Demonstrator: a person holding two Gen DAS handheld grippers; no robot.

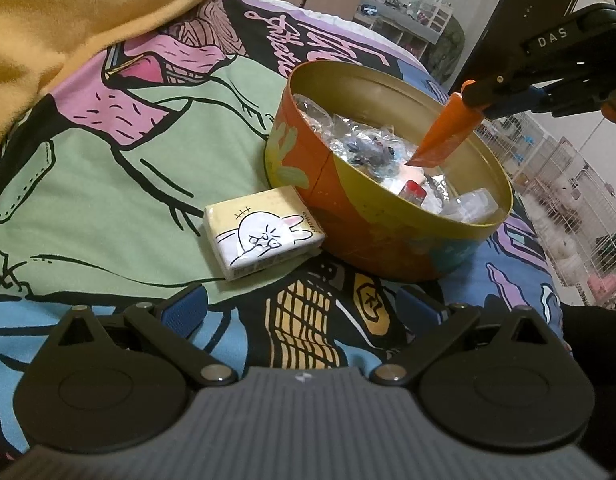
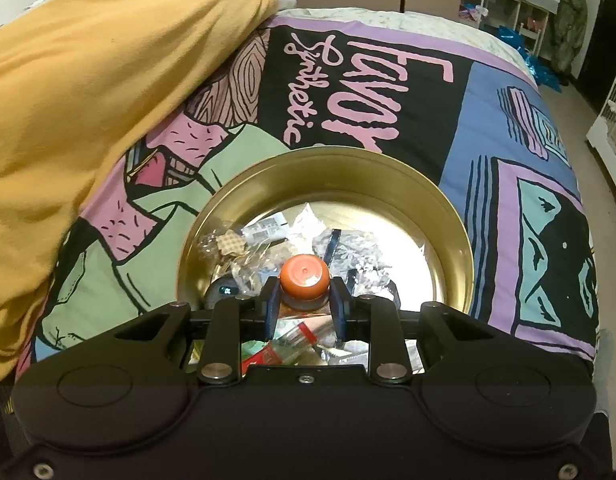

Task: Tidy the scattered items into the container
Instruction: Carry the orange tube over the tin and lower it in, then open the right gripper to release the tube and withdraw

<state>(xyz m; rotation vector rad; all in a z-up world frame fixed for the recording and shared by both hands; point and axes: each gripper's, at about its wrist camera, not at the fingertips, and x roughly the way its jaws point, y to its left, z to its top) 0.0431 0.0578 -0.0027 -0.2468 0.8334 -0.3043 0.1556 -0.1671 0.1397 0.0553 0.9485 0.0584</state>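
Right wrist view: right gripper (image 2: 304,300) fingers clamp an orange tube (image 2: 304,276) at its stiff cap, over the tin (image 2: 459,232); light, soft-bodied. Left gripper (image 1: 304,304) gapes wide.

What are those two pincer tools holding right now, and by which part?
The right gripper holds an orange tube by its cap end, tail hanging down over the round tin. The left gripper holds nothing; its jaws stand open.

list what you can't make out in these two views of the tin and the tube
- Orange tube, right wrist view: seen end-on, and the right claw covers its body; no label shows.
- Round tin, both views: crumpled clear wrappers hide its floor and lower contents.
- Tissue pack, left wrist view only: small side print unreadable.
- Left claw: fingertips blurred at the frame bottom.
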